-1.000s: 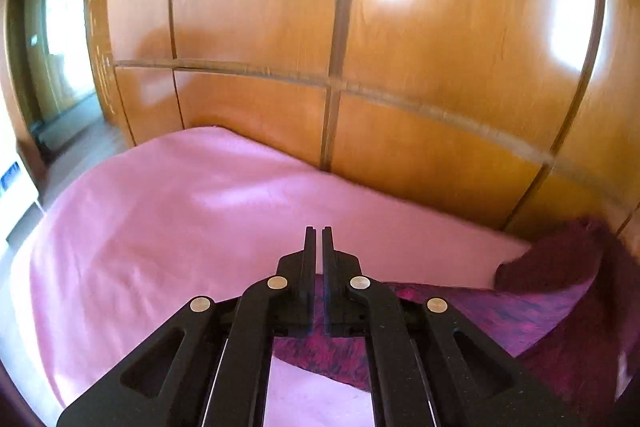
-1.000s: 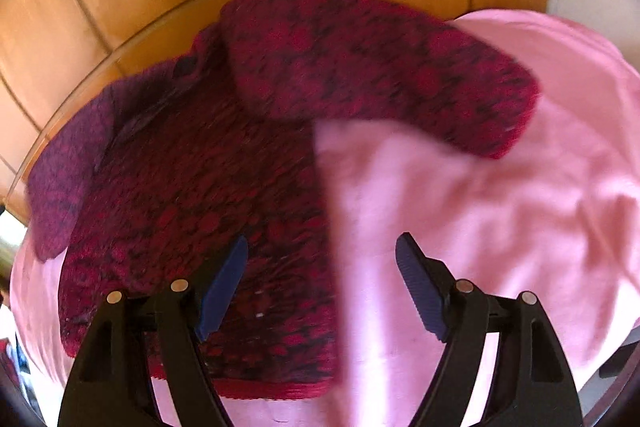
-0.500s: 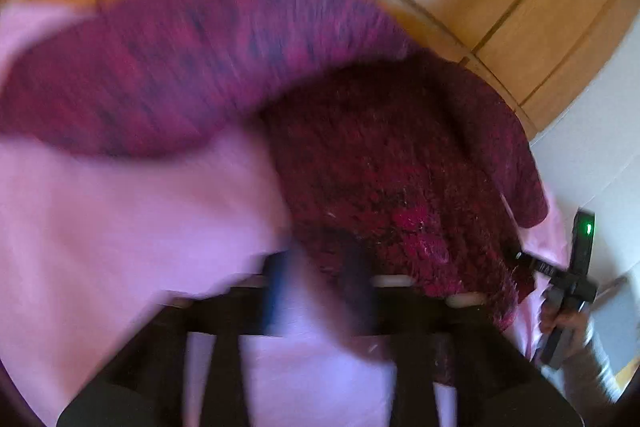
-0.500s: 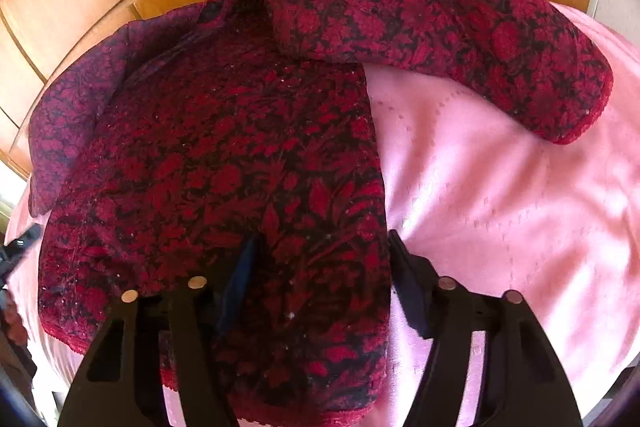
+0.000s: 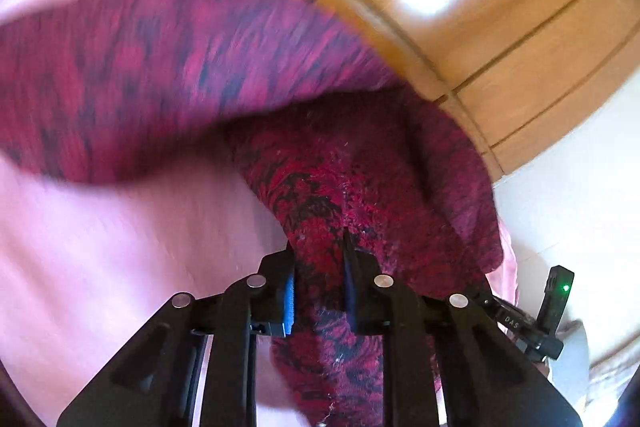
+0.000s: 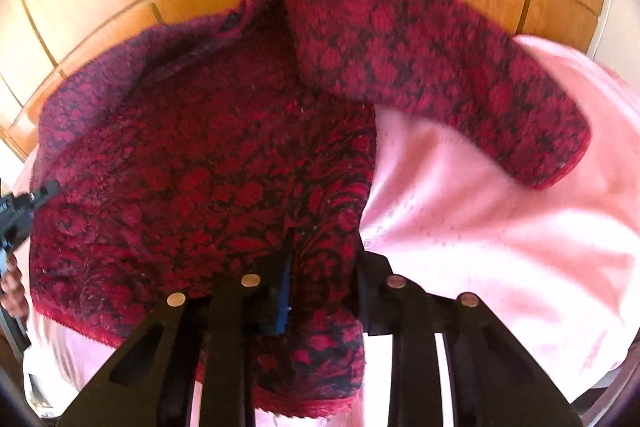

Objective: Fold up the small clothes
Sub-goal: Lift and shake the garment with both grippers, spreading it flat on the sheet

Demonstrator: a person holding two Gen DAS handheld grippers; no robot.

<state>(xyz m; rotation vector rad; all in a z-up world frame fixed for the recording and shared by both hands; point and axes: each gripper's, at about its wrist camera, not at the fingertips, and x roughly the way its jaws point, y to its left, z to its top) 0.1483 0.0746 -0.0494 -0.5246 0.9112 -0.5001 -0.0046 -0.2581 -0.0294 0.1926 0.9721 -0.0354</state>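
Both tools closing on the sweater's near hem

My left tool [image 5: 319, 269] and right tool [image 6: 323, 269] pinch the red sweater [image 6: 200, 187]; open pink bed [image 6: 500, 227] lies right.

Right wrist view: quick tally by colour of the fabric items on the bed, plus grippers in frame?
Red-and-black patterned garment: 1
Pink bedcover: 1
Black grippers: 2, the right gripper, jaws closing with the garment's edge between them, and the left gripper at the frame's left edge
Total: 4
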